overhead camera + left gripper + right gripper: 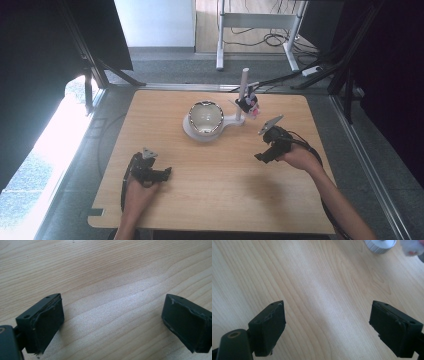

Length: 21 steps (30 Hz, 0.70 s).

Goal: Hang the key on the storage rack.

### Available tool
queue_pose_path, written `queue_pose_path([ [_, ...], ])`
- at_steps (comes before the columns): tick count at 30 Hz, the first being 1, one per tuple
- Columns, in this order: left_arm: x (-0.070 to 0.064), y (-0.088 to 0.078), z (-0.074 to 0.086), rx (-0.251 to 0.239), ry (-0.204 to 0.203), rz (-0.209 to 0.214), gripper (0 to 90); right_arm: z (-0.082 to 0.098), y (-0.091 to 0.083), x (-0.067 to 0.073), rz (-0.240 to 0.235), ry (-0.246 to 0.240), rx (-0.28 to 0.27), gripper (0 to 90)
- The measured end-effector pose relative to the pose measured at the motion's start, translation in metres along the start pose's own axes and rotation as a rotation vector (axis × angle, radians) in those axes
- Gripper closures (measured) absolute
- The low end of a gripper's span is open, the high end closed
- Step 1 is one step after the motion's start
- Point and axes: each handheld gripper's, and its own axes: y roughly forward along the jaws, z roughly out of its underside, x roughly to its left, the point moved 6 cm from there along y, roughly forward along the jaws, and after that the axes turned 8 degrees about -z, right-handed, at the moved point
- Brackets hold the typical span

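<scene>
No words, labels, brand marks, numbers or signs can be read anywhere, neither on the wooden surface (220, 175) nor on anything standing on it.

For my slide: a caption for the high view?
Two open grippers, left and right, above a wooden table, shiny bowl beyond.

Table (215, 200): bowl (205, 117) on its stand base (190, 131), centre rear; post (242, 95) just right of it. My left gripper (162, 174) near-left, my right gripper (260, 157) right, well apart.
</scene>
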Motion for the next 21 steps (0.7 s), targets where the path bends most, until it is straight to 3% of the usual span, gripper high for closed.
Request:
queue_pose_path([
  [10, 0.000, 0.000, 0.000, -0.002, -0.007, 0.000, 4.1, 0.023, -0.005, 0.009, -0.002, 0.017, -0.018, 12.6],
  [21, 0.000, 0.000, 0.000, 0.000, -0.004, 0.000, 4.1, 0.049, -0.014, 0.015, 0.026, 0.053, -0.044, 4.3],
])
